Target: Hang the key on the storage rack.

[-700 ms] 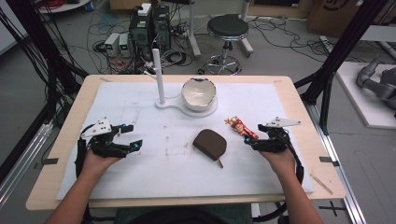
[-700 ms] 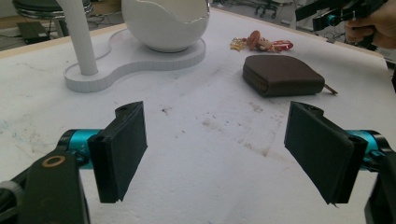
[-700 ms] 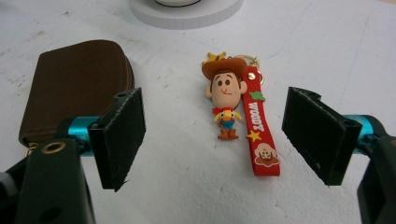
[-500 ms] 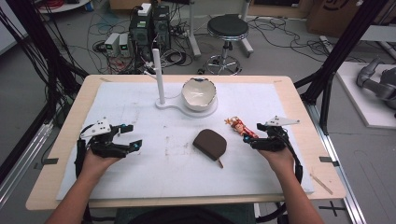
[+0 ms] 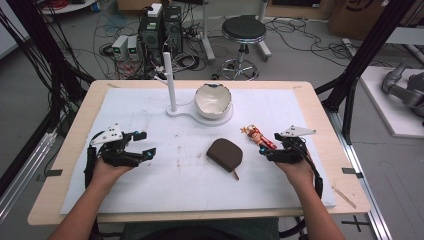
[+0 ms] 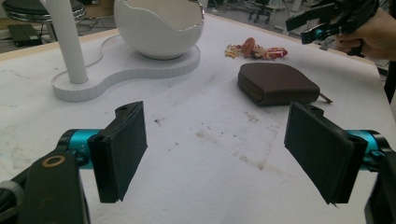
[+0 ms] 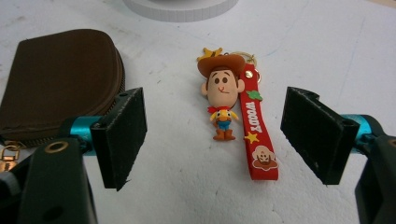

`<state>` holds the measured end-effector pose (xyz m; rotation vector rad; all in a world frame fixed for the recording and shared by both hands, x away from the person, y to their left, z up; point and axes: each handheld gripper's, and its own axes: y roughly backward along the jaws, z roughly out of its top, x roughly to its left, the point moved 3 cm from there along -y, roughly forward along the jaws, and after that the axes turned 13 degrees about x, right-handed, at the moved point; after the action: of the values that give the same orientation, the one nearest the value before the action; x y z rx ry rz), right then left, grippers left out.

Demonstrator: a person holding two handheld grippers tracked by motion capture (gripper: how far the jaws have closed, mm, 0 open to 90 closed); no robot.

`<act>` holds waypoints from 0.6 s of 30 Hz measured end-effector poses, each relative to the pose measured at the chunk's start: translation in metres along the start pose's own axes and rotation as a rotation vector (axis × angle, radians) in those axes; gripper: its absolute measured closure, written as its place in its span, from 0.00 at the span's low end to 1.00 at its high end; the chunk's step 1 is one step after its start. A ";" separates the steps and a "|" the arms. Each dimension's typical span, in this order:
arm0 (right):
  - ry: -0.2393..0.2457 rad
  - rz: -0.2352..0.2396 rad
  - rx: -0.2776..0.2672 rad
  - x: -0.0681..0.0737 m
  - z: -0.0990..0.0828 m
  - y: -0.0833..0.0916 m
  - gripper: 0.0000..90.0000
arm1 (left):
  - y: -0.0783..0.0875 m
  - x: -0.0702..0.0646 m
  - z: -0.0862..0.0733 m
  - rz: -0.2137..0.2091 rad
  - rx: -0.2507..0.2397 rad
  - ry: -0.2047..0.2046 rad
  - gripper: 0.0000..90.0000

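Observation:
A cowboy figure keychain [image 7: 223, 100] with a red strap [image 7: 256, 135] lies flat on the white mat right of centre, also seen from above [image 5: 258, 136]. My right gripper [image 7: 215, 140] is open just behind it, and the keychain shows between the two wide-set jaws without touching either pad. A brown zip pouch [image 5: 225, 154] rests left of the keychain [image 7: 56, 79]. My left gripper [image 5: 145, 144] is open at the mat's left side with nothing between its jaws [image 6: 219, 149], pointing toward the pouch [image 6: 275, 84].
A white egg-shaped bowl [image 5: 212, 100] sits on a white base [image 5: 186, 114] with an upright post [image 5: 170, 82] at the back centre. The wooden table edge [image 5: 330, 125] frames the mat. Cables, a stool and equipment stand on the floor beyond.

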<state>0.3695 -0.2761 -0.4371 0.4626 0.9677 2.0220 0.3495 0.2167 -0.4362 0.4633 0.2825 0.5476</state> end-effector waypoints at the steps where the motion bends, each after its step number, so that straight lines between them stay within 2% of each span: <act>1: -0.001 0.001 0.002 0.000 0.001 -0.001 0.25 | -0.001 -0.001 0.000 -0.004 0.008 -0.011 0.23; 7: -0.002 0.004 -0.022 -0.011 0.008 -0.016 0.25 | 0.000 -0.002 -0.001 -0.001 0.016 -0.013 0.23; 9: 0.012 0.008 -0.004 -0.014 0.014 -0.027 0.25 | 0.001 -0.002 -0.002 0.005 0.015 -0.010 0.23; 12: 0.023 0.005 0.017 -0.014 0.020 -0.033 0.25 | 0.002 -0.003 -0.002 0.006 0.016 -0.010 0.23; 13: 0.040 0.008 0.031 -0.013 0.026 -0.039 0.25 | 0.002 -0.003 -0.002 0.007 0.017 -0.009 0.23; 16: 0.055 0.005 0.022 -0.011 0.029 -0.043 0.25 | 0.003 -0.003 -0.003 0.008 0.020 -0.010 0.23; 18: 0.072 0.004 0.066 -0.010 0.030 -0.053 0.24 | 0.003 -0.003 -0.004 0.008 0.018 -0.006 0.23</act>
<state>0.4216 -0.2504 -0.4583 0.4292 1.0805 2.0271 0.3439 0.2188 -0.4373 0.4832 0.2803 0.5522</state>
